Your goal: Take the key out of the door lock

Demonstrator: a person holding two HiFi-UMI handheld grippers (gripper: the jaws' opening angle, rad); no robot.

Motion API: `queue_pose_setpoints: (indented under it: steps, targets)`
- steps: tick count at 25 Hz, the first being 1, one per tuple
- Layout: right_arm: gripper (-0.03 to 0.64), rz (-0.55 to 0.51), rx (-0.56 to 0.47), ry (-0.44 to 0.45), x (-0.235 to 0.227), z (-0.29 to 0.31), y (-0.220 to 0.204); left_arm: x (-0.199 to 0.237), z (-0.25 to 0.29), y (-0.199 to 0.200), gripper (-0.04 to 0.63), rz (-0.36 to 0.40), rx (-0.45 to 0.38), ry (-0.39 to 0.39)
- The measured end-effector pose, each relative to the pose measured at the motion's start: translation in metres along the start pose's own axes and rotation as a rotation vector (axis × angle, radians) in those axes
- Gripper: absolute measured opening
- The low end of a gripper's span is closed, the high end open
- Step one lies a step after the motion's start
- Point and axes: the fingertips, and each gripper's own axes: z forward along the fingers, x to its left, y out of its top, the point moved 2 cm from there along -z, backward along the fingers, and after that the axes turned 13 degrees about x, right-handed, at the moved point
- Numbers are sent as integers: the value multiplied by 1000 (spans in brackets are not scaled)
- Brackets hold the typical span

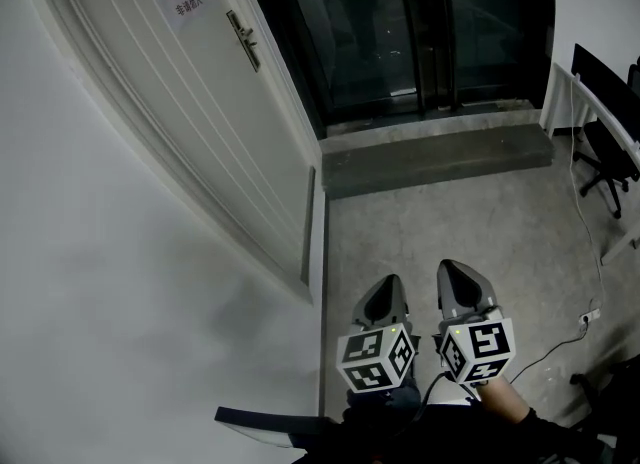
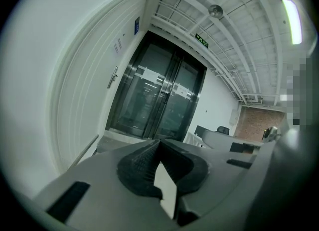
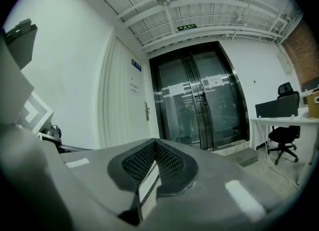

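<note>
The white door (image 1: pixel 180 102) stands far ahead on the left, with its dark lock plate and handle (image 1: pixel 243 40) well beyond reach. The handle also shows small in the left gripper view (image 2: pixel 113 78) and the right gripper view (image 3: pixel 146 111). A key is too small to make out in any view. My left gripper (image 1: pixel 388 282) and right gripper (image 1: pixel 456 268) hang side by side low over the concrete floor, both pointing toward the glass doors. The left gripper (image 2: pixel 158 142) is shut, pads meeting at the tips with nothing between. The right gripper (image 3: pixel 156 142) is shut and empty too.
A paper notice (image 1: pixel 185 2) with red print is stuck on the door. Dark glass double doors (image 1: pixel 400 22) fill the far end behind a raised concrete step (image 1: pixel 440 157). A desk (image 1: pixel 590 102) and black office chair (image 1: pixel 605 167) stand at the right; a cable (image 1: pixel 560 347) lies on the floor.
</note>
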Motion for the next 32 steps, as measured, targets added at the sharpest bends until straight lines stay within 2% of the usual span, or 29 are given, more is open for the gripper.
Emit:
queue_pose_setpoints:
  steps: [10, 17, 20, 26, 32]
  targets:
    - [2, 3, -15, -20, -5, 140, 55, 72, 96, 94, 0, 25, -2, -24]
    - [2, 14, 8, -46, -21, 200, 61, 98, 150, 114, 0, 27, 31, -49]
    - [2, 9, 21, -41, -30, 225, 63, 110, 172, 121, 0, 6, 36, -38]
    - [2, -3, 19, 8, -60, 296, 85, 128, 236, 158, 0, -9, 13, 2]
    - [2, -11, 1, 47, -110, 361, 133, 123, 307, 218, 0, -13, -21, 30]
